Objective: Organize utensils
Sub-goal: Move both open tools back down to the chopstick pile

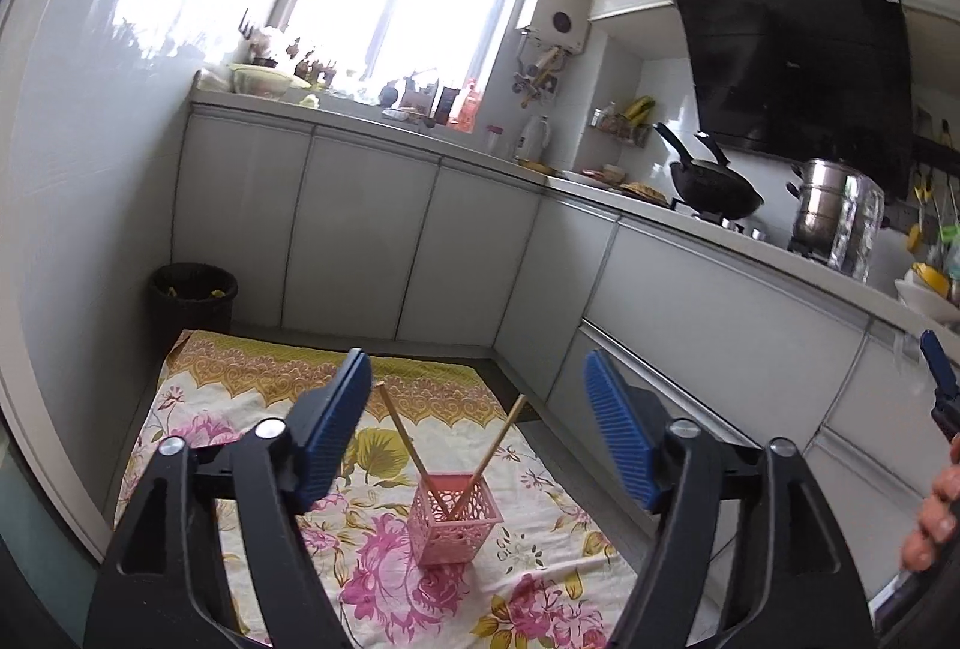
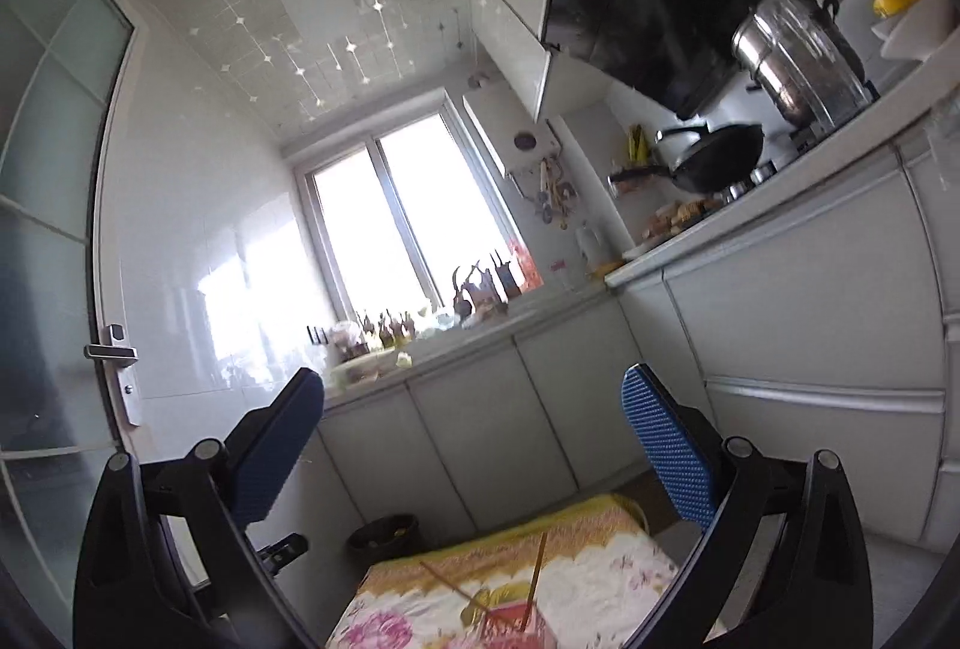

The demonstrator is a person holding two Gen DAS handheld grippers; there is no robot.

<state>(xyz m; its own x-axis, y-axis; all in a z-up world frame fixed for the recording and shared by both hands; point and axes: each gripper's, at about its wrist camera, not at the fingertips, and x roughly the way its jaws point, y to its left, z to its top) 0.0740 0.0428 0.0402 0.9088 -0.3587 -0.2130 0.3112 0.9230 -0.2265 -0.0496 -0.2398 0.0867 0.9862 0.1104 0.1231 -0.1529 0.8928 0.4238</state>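
A pink lattice utensil holder [image 1: 453, 520] stands upright on a floral cloth [image 1: 252, 409] on the floor. Two wooden chopsticks [image 1: 401, 436] stand in it, crossed and leaning apart. My left gripper [image 1: 477, 424] is open and empty, held above and short of the holder. My right gripper [image 2: 474, 454] is open and empty, raised higher and tilted up. In the right wrist view the holder's top [image 2: 510, 622] and the chopsticks [image 2: 534, 577] show at the bottom edge. The tip of the right gripper shows at the far right of the left wrist view [image 1: 939, 367].
White cabinets [image 1: 360, 229] line the far and right walls. A black bin [image 1: 192, 298] stands in the corner beyond the cloth. A wok [image 1: 714, 187] and a steel pot [image 1: 831, 205] sit on the stove. A door with a handle [image 2: 111, 352] is at left.
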